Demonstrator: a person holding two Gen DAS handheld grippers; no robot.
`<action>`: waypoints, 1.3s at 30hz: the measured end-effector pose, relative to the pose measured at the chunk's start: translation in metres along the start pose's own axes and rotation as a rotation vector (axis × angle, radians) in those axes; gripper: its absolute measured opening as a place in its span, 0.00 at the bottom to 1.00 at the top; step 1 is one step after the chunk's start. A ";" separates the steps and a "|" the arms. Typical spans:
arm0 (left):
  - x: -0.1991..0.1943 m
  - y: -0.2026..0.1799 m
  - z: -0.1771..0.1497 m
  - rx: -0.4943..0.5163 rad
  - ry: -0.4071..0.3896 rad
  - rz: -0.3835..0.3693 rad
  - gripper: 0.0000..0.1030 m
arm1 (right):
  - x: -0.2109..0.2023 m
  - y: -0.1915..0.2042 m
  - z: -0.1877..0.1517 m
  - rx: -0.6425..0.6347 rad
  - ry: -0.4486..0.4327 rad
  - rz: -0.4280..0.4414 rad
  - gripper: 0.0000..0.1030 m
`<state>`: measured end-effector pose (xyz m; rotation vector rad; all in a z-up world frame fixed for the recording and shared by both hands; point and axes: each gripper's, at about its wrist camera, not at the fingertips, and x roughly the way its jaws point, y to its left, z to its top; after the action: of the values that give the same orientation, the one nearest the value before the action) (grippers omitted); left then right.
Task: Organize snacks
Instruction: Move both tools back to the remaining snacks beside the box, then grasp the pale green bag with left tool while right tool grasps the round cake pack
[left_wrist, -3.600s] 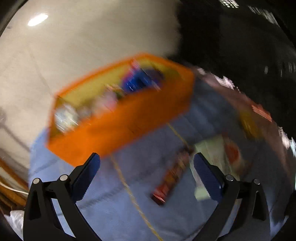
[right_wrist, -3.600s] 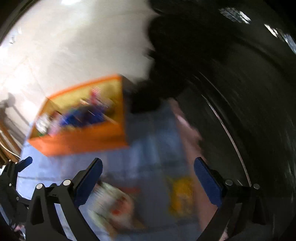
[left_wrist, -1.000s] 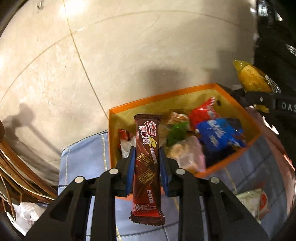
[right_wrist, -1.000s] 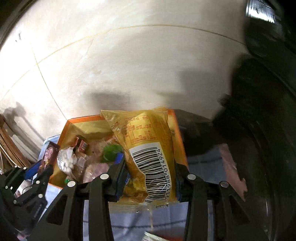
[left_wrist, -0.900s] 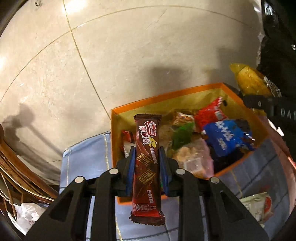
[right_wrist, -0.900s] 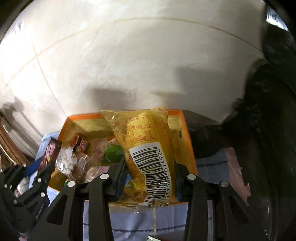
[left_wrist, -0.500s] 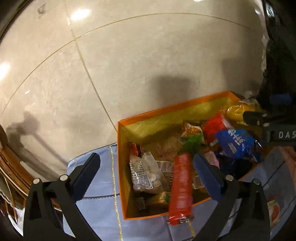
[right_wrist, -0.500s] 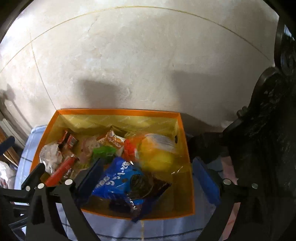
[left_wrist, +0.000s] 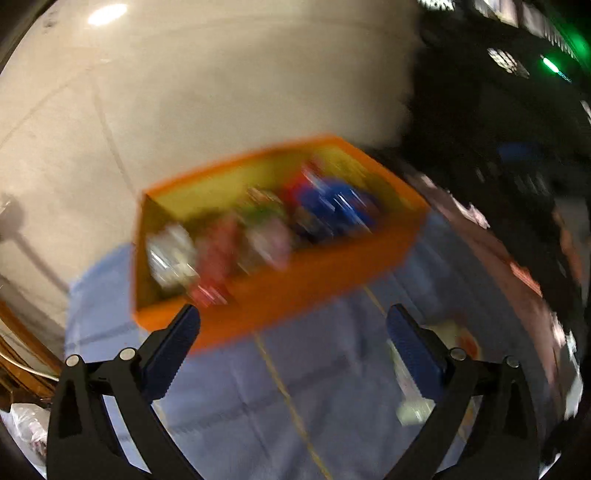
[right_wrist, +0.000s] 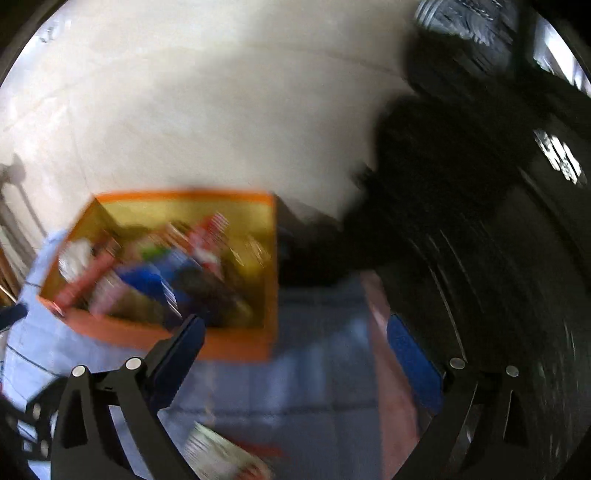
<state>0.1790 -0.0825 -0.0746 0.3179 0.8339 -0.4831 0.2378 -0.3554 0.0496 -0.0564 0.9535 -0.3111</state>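
Both frames are motion-blurred. Your left gripper (left_wrist: 293, 330) and right gripper (right_wrist: 295, 341) have just been opening; each now stands spread wide with nothing between the pads. The orange box (left_wrist: 317, 291) sits on the blue cloth (left_wrist: 229, 391), packed with snacks: a red bar (left_wrist: 214, 258) leans at its near-left corner and a blue packet (left_wrist: 338, 210) lies toward the right. One pale packet (left_wrist: 424, 373) lies on the cloth outside the box, near your left gripper's right finger. Judged step: a drop-off just completed. Next move likely calls for lowering over that loose packet, centring the open pads, then closing.
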 end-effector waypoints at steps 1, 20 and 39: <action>0.003 -0.009 -0.008 0.009 0.016 -0.017 0.96 | 0.004 -0.008 -0.009 0.018 0.023 -0.005 0.96; 0.086 -0.096 -0.033 0.023 0.182 -0.214 0.96 | 0.018 -0.055 -0.180 0.294 0.334 0.247 0.96; 0.130 -0.044 -0.060 0.052 0.344 -0.051 0.96 | 0.042 0.013 -0.146 0.143 0.291 0.288 0.96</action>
<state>0.1925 -0.1298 -0.2158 0.4366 1.1672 -0.5056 0.1452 -0.3418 -0.0707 0.2621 1.2082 -0.1213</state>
